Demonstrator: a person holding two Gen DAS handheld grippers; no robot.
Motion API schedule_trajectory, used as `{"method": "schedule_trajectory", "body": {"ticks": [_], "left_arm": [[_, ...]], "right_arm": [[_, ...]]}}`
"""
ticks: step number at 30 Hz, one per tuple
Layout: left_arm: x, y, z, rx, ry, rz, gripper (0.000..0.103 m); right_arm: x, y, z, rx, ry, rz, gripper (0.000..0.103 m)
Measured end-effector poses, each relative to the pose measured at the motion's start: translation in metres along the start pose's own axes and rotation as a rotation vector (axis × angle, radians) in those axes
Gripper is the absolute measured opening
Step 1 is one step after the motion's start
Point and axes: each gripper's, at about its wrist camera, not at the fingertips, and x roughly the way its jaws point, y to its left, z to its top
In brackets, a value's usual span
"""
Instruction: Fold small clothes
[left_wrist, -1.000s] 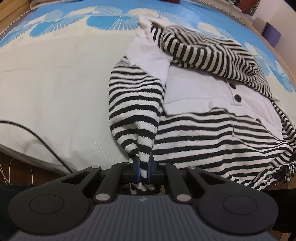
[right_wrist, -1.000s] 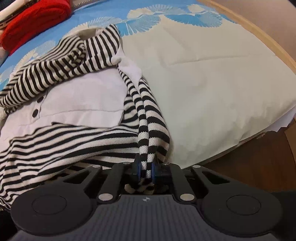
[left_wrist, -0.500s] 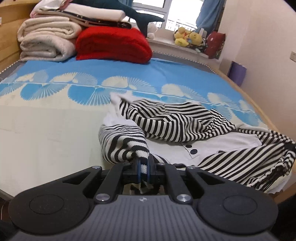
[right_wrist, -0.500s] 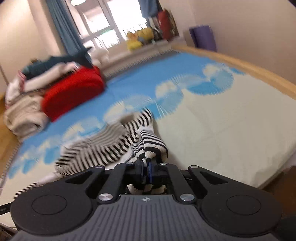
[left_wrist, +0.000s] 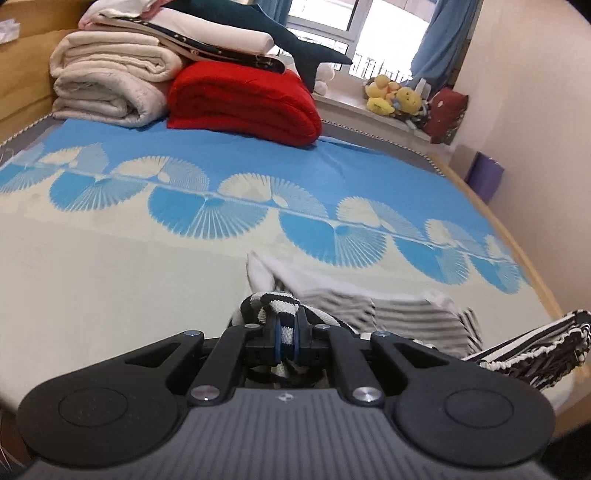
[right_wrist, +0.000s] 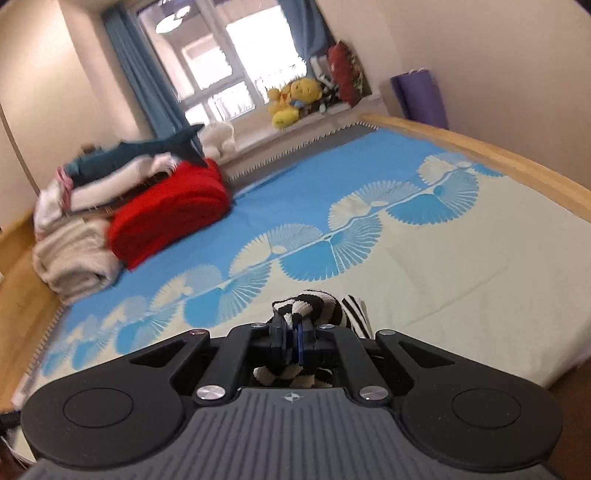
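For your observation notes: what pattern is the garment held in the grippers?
Black-and-white stripes on the garment, clearest in the left wrist view.

One striped garment; one red blanket; two grippers.

Left wrist view: left gripper at near edge of bed, jaws pinched on a bunched fold of the garment. Rest of garment spreads right of the gripper across the bed; 1 end trails off toward the bed's right edge. At the far end of the bed, left: stack of folded blankets; folded quilt just right of it, touching. Plush shark on top of the stack. Windowsill behind the bed holds soft toys.

Right wrist view: right gripper clamped on another fold of the garment. Blankets far left, quilt beside them.
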Motion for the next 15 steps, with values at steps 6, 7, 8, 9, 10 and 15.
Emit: {"method": "schedule_trajectory", "body": {"ticks": [6,7,8,9,10,15], "left_arm": [[0.121,0.01,0.03,0.062,0.122,0.006,0.008],[0.135,0.014,0.028,0.06,0.153,0.018,0.009],[0.15,0.019,0.025,0.039,0.219,0.037,0.011],[0.16,0.024,0.024,-0.006,0.27,0.032,0.013],[0.166,0.029,0.026,-0.051,0.29,0.021,0.015],[0.167,0.044,0.038,-0.096,0.264,0.025,0.033]], "right_arm": [[0.122,0.002,0.026,-0.037,0.143,-0.115,0.005],[0.142,0.001,0.027,-0.038,0.183,-0.137,0.005],[0.16,0.003,0.025,-0.047,0.226,-0.159,0.005],[0.174,0.005,0.024,-0.057,0.256,-0.177,0.005],[0.186,0.008,0.023,-0.068,0.276,-0.193,0.005],[0.21,0.016,0.024,-0.102,0.292,-0.208,0.009]]}}
